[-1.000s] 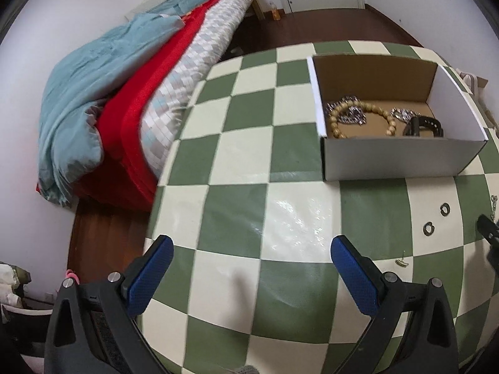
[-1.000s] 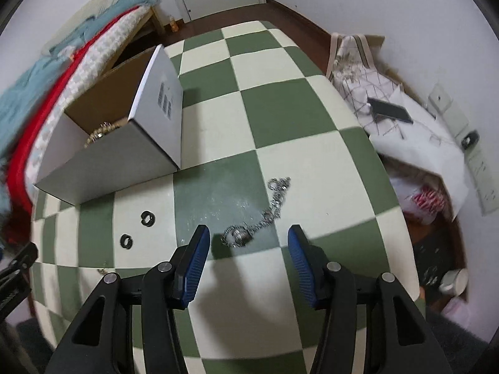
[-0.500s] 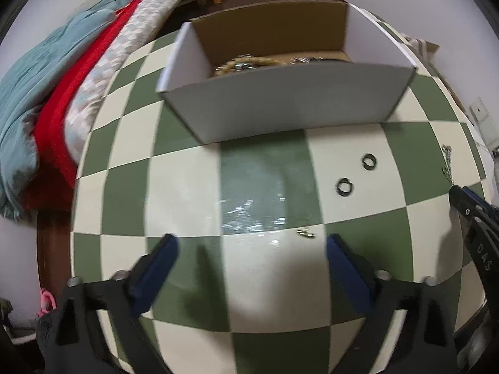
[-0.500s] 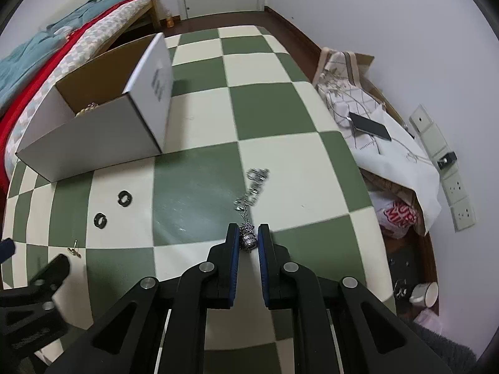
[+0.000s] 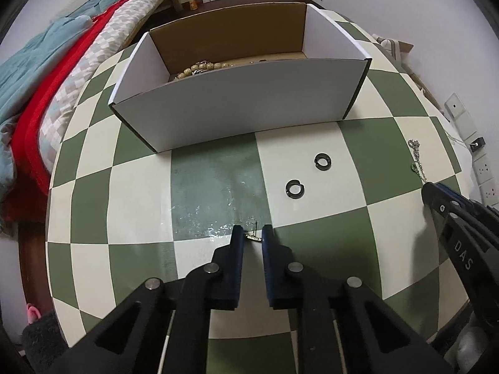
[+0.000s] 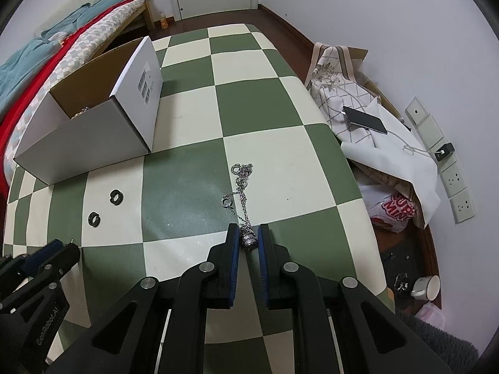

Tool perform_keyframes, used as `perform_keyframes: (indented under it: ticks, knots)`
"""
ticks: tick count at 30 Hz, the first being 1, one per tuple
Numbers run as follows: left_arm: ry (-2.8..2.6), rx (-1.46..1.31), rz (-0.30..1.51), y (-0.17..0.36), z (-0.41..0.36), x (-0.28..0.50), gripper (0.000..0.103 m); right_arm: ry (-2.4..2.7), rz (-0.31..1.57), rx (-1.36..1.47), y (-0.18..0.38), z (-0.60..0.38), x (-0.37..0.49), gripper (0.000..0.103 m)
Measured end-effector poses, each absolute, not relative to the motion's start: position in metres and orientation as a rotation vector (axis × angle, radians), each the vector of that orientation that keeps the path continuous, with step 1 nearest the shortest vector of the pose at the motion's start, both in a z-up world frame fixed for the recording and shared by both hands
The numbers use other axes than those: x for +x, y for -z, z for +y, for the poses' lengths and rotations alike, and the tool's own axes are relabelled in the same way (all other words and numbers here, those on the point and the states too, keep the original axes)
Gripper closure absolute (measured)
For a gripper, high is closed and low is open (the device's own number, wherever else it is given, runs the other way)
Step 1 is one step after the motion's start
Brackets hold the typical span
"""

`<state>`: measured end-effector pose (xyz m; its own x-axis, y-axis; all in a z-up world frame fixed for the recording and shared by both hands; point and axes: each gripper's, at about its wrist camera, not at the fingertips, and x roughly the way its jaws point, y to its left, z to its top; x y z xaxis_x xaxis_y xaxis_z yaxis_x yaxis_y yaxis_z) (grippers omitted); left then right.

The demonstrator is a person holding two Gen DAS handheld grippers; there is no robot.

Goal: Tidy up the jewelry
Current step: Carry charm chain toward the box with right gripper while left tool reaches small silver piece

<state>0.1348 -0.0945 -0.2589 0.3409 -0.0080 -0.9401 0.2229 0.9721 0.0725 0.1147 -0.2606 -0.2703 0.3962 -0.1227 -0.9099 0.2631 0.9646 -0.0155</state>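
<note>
Counter (image 5: pixel 140 187), checkered green and cream, carries all the pieces. Your left tool (image 5: pixel 252 237) is down at the surface with its blue pads narrowed around a small gold earring (image 5: pixel 253 237); whether the pads actually touch it cannot be told from the left wrist view, though only a sliver of gap remains. Ahead and to the right of that tool lie two dark hoop rings, the nearer one (image 5: pixel 294 189) and the farther one (image 5: pixel 323 161), apart from each other and from the tool. Farther ahead stands the white cardboard box (image 5: pixel 237 103), open at the top, with a beaded bracelet (image 5: pixel 199 69) just visible over its near wall.

Your right tool (image 6: pixel 248 239) is closed on the pendant (image 6: pixel 249 240) of the silver chain necklace (image 6: pixel 241 184); the chain runs forward from the pads and lies loose on the counter, ending in a small ring clasp. The box (image 6: pixel 93 131) sits ahead and left of this tool, the two rings (image 6: pixel 116 197) left of it. Off the counter's right edge a phone (image 6: pixel 365 120) rests on patterned cloth. A bed (image 6: pixel 46 53) with red and teal covers lies beyond the box.
</note>
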Motion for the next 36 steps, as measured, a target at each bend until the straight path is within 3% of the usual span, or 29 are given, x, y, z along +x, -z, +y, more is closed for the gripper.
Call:
perform_keyframes:
  ticks: [11,22,36]
  knots:
    - [0.165,0.195,1.17,0.233,-0.086,0.123,0.094,0.232,1.108,0.197,0.253,-0.265,0.109,0.091]
    - [0.189,0.109,1.056,0.151,-0.066,0.121,0.094,0.138,0.97,0.251,0.167,-0.264,0.089,0.091]
    - [0.157,0.047,0.996,0.091,-0.037,0.153,0.094,0.001,0.843,0.236,0.072,-0.228,0.107,0.091]
